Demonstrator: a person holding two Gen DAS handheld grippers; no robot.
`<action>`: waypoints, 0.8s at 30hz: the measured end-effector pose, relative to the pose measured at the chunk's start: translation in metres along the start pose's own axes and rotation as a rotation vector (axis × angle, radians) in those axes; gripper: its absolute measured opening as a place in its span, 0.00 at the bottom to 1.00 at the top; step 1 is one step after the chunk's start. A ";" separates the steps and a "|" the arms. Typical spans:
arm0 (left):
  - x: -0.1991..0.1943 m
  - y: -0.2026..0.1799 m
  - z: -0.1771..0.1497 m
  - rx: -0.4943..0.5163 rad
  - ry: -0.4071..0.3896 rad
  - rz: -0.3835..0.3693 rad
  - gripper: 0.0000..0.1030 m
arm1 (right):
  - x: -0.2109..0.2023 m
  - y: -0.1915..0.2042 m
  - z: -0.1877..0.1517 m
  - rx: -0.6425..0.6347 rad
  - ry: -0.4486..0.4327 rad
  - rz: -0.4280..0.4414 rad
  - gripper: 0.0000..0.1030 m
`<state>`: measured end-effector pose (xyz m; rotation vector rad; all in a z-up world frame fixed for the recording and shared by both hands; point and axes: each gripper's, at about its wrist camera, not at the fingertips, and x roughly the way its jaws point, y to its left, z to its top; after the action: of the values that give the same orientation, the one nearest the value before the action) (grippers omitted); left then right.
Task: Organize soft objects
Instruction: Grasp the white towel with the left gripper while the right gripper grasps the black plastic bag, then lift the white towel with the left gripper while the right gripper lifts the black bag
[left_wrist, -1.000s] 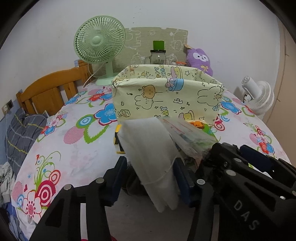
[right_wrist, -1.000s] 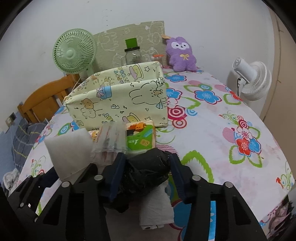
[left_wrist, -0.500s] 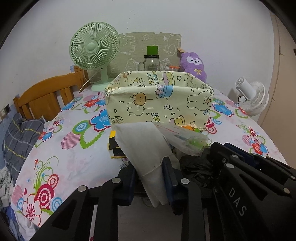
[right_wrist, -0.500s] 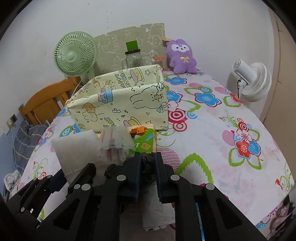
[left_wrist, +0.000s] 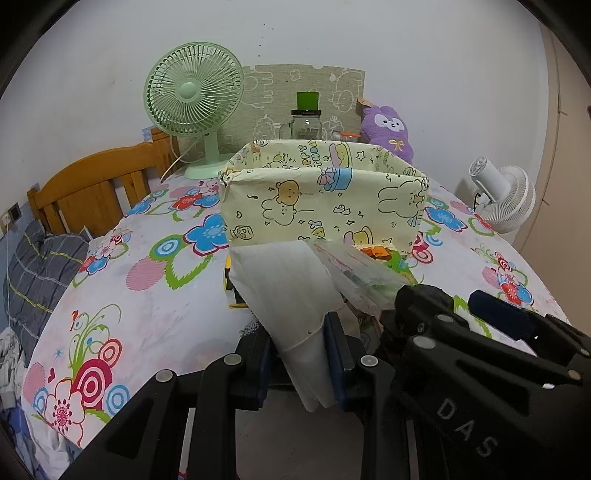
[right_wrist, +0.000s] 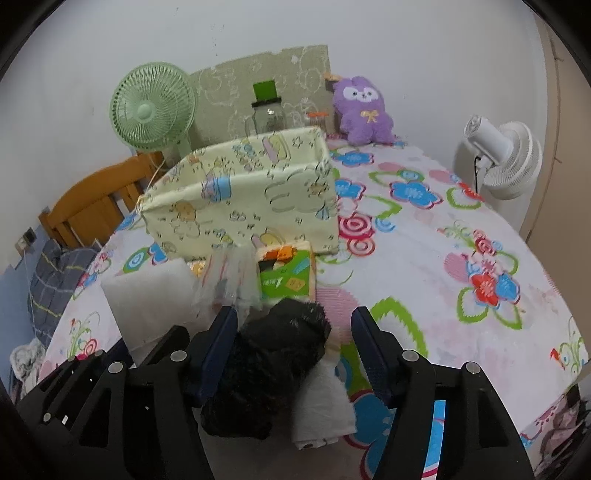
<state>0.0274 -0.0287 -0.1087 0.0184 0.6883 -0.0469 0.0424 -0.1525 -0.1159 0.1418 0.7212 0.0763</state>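
Note:
My left gripper (left_wrist: 300, 354) is shut on the lower end of a white foam sheet (left_wrist: 288, 280), which stands up in front of the yellow cartoon-print fabric basket (left_wrist: 325, 199). A crumpled clear plastic bag (left_wrist: 354, 273) leans against the sheet's right side. My right gripper (right_wrist: 295, 343) is opening, and a black crumpled bag (right_wrist: 280, 354) sits loose between its spread fingers, over a white folded piece (right_wrist: 321, 410). A green tissue pack (right_wrist: 284, 269) lies just beyond, against the basket (right_wrist: 240, 199). The white sheet (right_wrist: 147, 291) shows at the left of the right wrist view.
On the flowered tablecloth (right_wrist: 424, 258) a purple plush toy (right_wrist: 364, 110), a glass jar with a green lid (right_wrist: 267, 110) and a green fan (right_wrist: 151, 110) stand behind the basket. A white fan (right_wrist: 502, 158) is off the right edge and a wooden headboard (left_wrist: 92, 184) at the left.
The left fingers closed onto the white sheet and have held it since. The right fingers squeezed shut on the black bag, then spread wide again, leaving it loose between them.

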 end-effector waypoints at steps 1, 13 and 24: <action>0.000 0.000 -0.001 0.003 -0.001 0.003 0.25 | 0.002 0.000 -0.001 0.007 0.008 0.003 0.66; -0.002 0.000 0.000 0.007 -0.011 -0.021 0.21 | 0.006 0.002 -0.001 0.027 0.031 0.033 0.35; -0.008 -0.002 0.011 0.002 -0.023 -0.011 0.16 | -0.002 0.004 0.010 0.010 -0.003 0.026 0.14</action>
<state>0.0281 -0.0306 -0.0951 0.0162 0.6654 -0.0579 0.0474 -0.1495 -0.1064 0.1608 0.7170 0.0974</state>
